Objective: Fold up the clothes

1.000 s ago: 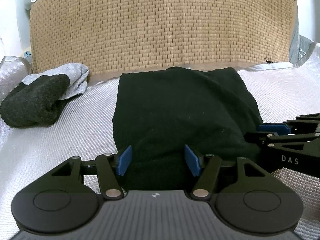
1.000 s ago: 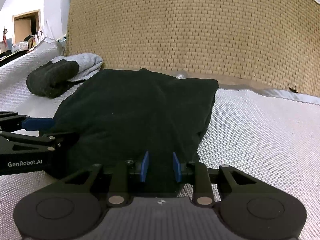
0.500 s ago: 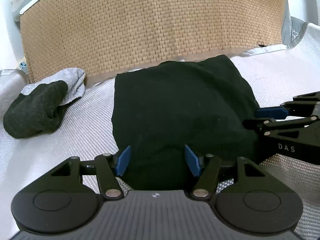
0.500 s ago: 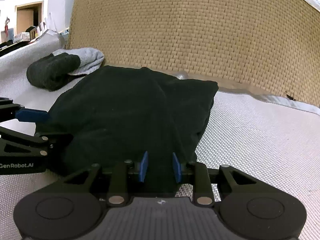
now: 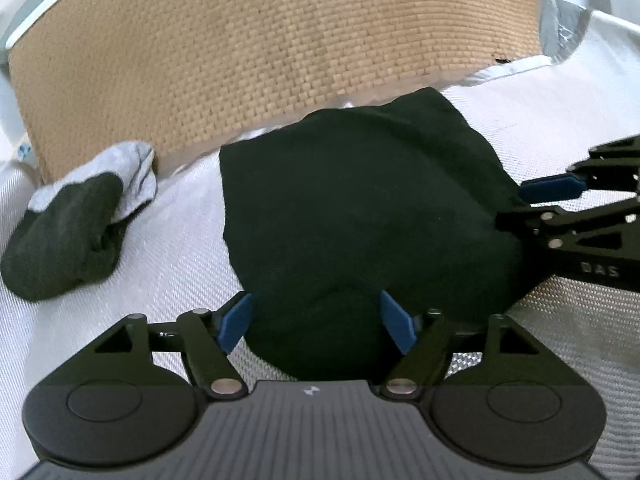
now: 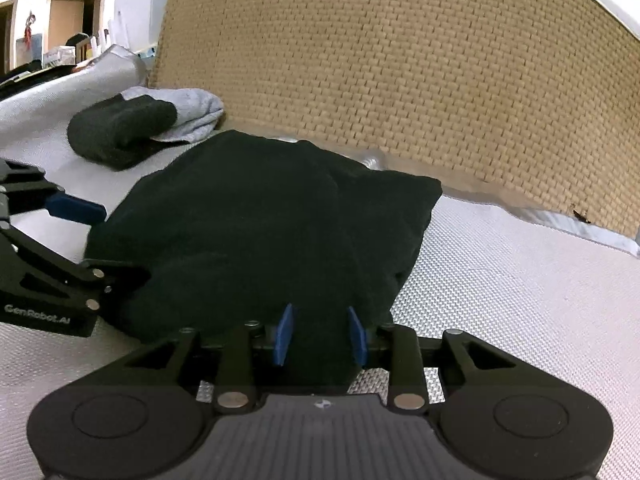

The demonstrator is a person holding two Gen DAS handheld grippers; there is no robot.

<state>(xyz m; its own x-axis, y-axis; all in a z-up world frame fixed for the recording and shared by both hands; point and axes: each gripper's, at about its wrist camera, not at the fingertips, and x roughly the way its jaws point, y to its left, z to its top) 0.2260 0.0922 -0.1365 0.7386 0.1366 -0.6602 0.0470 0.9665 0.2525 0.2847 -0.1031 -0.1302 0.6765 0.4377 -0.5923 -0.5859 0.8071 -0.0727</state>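
Now the folded black garment (image 5: 360,208) is being released by the opening left tool (image 5: 316,322), w/ the right tool (image 6: 320,334) pinching its edge; full let-go needed next.

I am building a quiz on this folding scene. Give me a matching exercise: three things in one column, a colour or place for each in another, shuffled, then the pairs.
Things:
1. black garment
2. dark grey and light grey socks
3. woven panel

Descriptions:
A. tan, standing upright at the back
B. lying folded in the middle, its near edge between the fingers of both grippers
C. bundled on the white cloth, left of the folded piece

Pairs: 1-B, 2-C, 3-A
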